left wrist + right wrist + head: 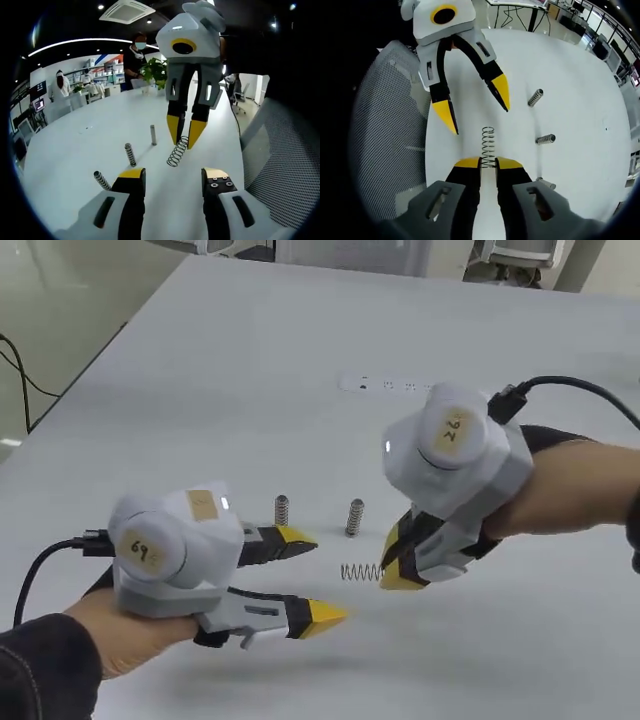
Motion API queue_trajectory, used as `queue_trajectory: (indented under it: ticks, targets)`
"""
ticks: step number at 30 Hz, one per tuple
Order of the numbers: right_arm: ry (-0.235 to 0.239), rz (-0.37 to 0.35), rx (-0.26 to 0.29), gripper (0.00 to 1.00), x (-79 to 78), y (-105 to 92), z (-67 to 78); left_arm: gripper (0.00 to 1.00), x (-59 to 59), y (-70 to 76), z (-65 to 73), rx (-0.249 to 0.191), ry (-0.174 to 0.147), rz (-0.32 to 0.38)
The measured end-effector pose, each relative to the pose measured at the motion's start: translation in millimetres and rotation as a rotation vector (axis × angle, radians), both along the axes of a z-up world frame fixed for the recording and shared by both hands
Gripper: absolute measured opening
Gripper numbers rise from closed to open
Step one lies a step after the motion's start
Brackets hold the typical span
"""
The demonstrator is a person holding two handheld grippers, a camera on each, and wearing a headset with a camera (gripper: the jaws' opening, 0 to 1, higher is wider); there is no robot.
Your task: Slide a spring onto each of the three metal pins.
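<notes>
Head view shows the counter (pixel 250 390) and the left gripper (pixel 325 576), jaws apart and empty. The right gripper (pixel 488 162) pinches one end of the spring (pixel 488 142) near the bare pin (pixel 153 135). The spring looks light and bendy, so a gentle end-hold suits it.

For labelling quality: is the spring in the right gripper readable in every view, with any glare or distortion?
Head view: soft even light, faint shadow below the left gripper; the spring is thin but its coils are readable. Left gripper view: strong fisheye bending, bright ceiling light strip, spring clear. Right gripper view: the table is almost washed-out white, spring sharp at the right gripper.
</notes>
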State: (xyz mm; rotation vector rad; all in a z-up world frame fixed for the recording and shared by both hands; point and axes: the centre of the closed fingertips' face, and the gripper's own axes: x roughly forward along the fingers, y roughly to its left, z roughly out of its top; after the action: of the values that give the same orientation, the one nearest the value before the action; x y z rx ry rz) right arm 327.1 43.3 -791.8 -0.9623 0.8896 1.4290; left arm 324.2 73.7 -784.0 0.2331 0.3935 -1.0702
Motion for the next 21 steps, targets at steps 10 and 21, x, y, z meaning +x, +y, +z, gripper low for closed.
queue_trajectory:
  ticks: [10,21]
  targets:
    - [0.008,0.043,-0.013,0.13,-9.2,4.7,-0.4,0.27,-9.9,-11.4,-1.2,0.015,-0.022,-0.062]
    - [0.018,0.075,-0.026,0.13,-16.7,4.6,-1.0,0.15,-13.1,-15.6,-2.9,0.036,-0.052,-0.096]
